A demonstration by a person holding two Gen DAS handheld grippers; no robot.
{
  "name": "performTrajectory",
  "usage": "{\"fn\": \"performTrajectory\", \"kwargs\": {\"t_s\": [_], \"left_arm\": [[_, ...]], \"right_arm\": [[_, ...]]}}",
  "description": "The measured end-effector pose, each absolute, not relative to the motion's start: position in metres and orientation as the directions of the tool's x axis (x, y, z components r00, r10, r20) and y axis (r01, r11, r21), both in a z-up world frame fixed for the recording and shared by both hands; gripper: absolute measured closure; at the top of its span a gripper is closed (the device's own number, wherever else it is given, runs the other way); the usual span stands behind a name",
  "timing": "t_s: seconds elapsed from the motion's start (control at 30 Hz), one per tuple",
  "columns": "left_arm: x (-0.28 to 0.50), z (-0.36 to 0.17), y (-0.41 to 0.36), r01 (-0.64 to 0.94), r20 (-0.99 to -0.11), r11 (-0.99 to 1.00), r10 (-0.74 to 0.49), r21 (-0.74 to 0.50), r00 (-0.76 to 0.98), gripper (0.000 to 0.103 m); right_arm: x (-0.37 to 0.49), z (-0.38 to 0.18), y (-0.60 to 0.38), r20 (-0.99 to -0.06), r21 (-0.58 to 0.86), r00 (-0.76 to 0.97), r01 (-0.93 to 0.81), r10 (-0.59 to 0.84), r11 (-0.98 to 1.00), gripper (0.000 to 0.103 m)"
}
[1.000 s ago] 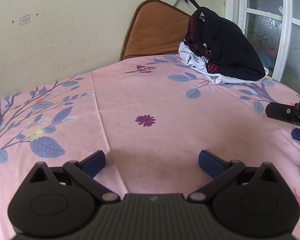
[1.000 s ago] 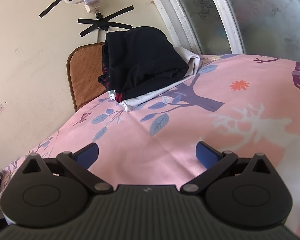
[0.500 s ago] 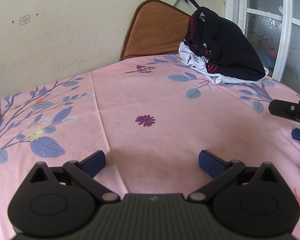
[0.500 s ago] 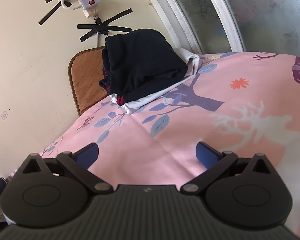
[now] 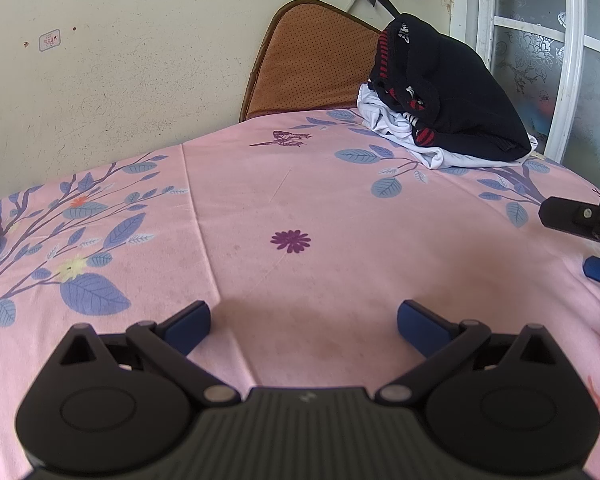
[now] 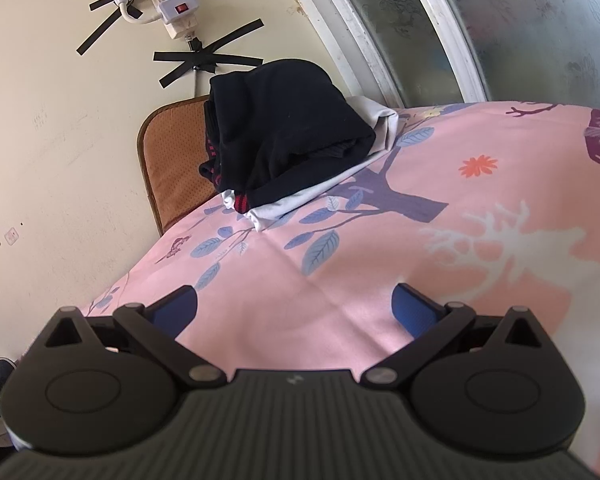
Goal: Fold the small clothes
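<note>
**A:** So how far along is this? The left gripper [image 5: 304, 322] has its fingers wide apart with nothing between them, just hanging low over the pink sheet [image 5: 260, 200]. Same story on the right gripper [image 6: 294, 308]: fingers spread, nothing in them.

**B:** Looks like either the very start or a gap between garments to me. The clothes [image 5: 448, 112] are all in one pile at the far corner, near the window [image 5: 572, 60] and right in front of that brown cushion [image 5: 312, 60]. Black top [image 6: 284, 128] with red trim sits on a white piece [image 6: 300, 204].

**A:** Is the pile folded or not though?

**B:** Honestly can't tell. The black one looks doubled over and kind of lumpy, the white one lies flatter under it. Could be a done stack, could be the to-do heap. No garment is spread out on the open part of the sheet, so no fold is in progress.

**A:** Both grippers are well apart from the pile too.

**B:** Yep. The right one points straight at it, so my guess is the next move is reaching over and pinching an edge of the black top. In the left view you can just see the right gripper poking in at the right edge.
</note>
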State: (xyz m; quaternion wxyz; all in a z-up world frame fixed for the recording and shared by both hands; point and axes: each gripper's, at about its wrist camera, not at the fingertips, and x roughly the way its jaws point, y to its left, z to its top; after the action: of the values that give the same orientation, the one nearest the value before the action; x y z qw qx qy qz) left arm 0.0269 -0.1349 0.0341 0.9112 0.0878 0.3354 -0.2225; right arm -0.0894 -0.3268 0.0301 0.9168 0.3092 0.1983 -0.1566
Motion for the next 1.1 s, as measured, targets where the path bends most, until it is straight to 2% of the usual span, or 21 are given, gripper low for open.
{"fn": "performTrajectory", "kwargs": {"t_s": [1.1], "left_arm": [[0.0268, 0.0342, -0.135, 0.464, -0.65, 0.886, -0.346, 0.011, 0.676, 0.0]], "right_arm": [[-0.0885, 0.0307, -0.3265, -0.464, 0.499, 0.871, 0.405, -0.159, 0.766, 0.0]]}}
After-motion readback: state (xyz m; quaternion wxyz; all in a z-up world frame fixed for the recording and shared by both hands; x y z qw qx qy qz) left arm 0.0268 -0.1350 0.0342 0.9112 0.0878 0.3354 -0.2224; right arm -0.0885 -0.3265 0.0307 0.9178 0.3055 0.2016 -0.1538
